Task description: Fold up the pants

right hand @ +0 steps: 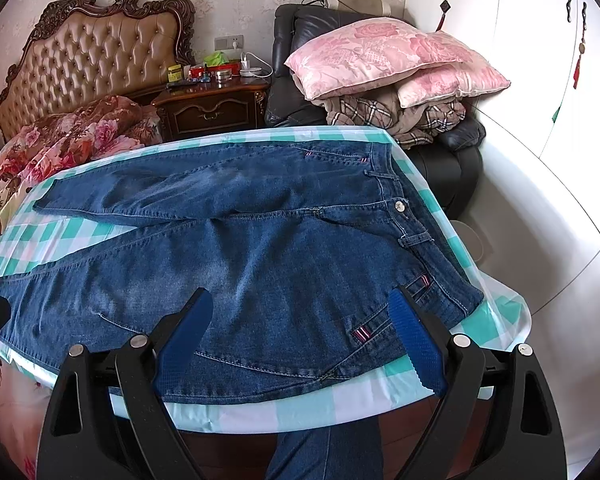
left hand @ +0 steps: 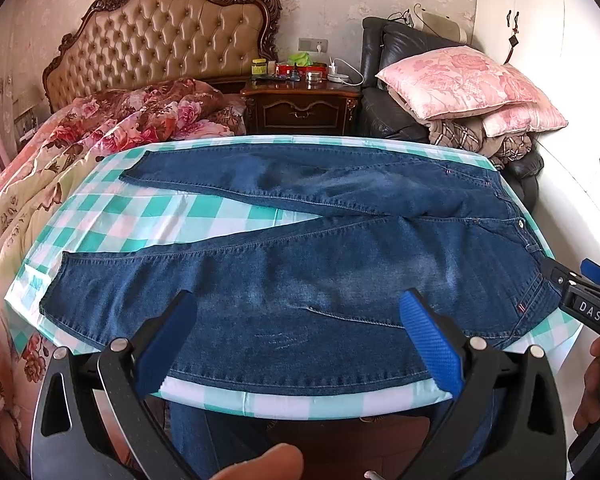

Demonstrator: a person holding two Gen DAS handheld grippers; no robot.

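Blue jeans [left hand: 300, 256] lie flat on a table with a green-and-white checked cloth [left hand: 172, 220], legs spread in a V to the left, waistband to the right. My left gripper [left hand: 298, 308] is open and empty above the near leg's thigh. My right gripper [right hand: 300, 308] is open and empty above the near hip, by the pocket [right hand: 380, 328] and waistband [right hand: 404, 216]. The right gripper also shows at the right edge of the left wrist view [left hand: 580, 292]. The jeans in the right wrist view [right hand: 260, 240] lie untouched.
A bed with a floral quilt [left hand: 80, 140] lies left of the table. A dark nightstand [left hand: 300, 104] with small items stands behind. A black armchair [left hand: 400, 80] stacked with pink pillows [left hand: 468, 80] stands at back right. White wardrobe doors [right hand: 540, 80] are on the right.
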